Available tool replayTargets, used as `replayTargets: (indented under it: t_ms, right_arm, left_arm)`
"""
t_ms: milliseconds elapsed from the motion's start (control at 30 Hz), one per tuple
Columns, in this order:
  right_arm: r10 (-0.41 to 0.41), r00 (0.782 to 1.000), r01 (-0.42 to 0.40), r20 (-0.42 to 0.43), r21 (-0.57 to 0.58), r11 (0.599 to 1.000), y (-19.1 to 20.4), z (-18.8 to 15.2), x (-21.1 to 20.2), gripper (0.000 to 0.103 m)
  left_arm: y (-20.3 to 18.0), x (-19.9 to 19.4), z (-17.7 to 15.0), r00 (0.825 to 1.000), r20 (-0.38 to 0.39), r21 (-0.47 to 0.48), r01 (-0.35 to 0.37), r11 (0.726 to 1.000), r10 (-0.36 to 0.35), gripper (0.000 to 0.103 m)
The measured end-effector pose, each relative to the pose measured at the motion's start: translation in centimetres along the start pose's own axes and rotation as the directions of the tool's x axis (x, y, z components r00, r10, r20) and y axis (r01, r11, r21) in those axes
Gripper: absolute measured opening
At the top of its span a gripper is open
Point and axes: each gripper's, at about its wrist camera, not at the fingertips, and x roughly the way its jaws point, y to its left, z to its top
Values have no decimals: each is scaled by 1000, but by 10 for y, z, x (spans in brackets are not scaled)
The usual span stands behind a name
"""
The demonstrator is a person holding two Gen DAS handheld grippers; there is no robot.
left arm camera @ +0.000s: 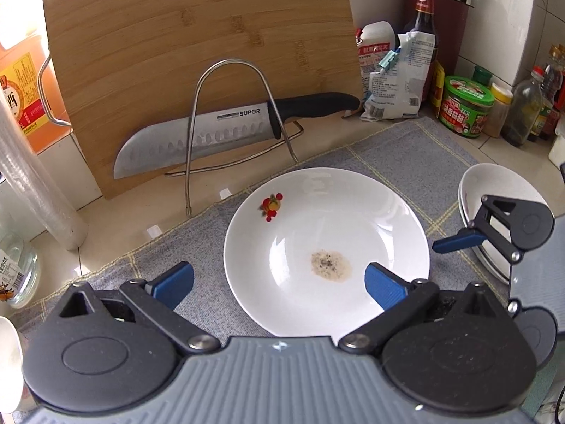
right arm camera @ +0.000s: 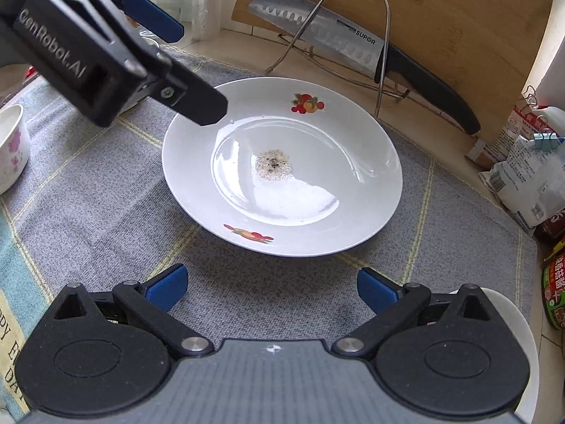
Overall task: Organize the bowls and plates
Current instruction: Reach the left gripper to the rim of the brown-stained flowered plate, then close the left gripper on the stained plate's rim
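the left gripper (left arm camera: 279, 282), nearest the lens, hangs over a grey checked cloth (left arm camera: 197, 247) with its blue-padded fingers (left arm camera: 173, 284) spread wide and grasping nothing, one pad over the cloth and the other above the near rim of a white plate (left arm camera: 328, 233). to the far left of that view stand an orange-labelled bottle (left arm camera: 21, 102) and a clear roll of film (left arm camera: 31, 180); beside them a wooden chopping board (left arm camera: 197, 42) leans upright, a wire rack (left arm camera: 229, 113) in front of it carrying a kitchen knife (left arm camera: 219, 130) with a black handle. the plate lies flat on the cloth at centre, fruit prints on its rim and a patch of speckled powder (left arm camera: 330, 263) in its well. behind it on the right are white packets (left arm camera: 399, 77), a dark bottle (left arm camera: 425, 21), a green-lidded tub (left arm camera: 466, 106) and more jars. at the right edge a stack of white bowls (left arm camera: 494, 190) sits on the cloth just beside the plate, with the right gripper (left arm camera: 459, 242) in front of it. from the right wrist, the right gripper (right arm camera: 272, 286) is likewise released, its fingers (right arm camera: 378, 288) parted above bare cloth short of the plate's near rim, a white bowl rim (right arm camera: 515, 321) showing under its right side. a small flower-printed bowl (right arm camera: 12, 145) stands at the left edge of the cloth, well apart from the plate.
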Motion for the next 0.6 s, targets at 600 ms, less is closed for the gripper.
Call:
replayTargets:
  t_ms: [600]
  right_arm:
    - [69, 998, -69, 0, 37, 997, -7, 8, 15, 103]
  left_arm:
    - [16, 69, 43, 991, -100, -24, 92, 995, -94, 99]
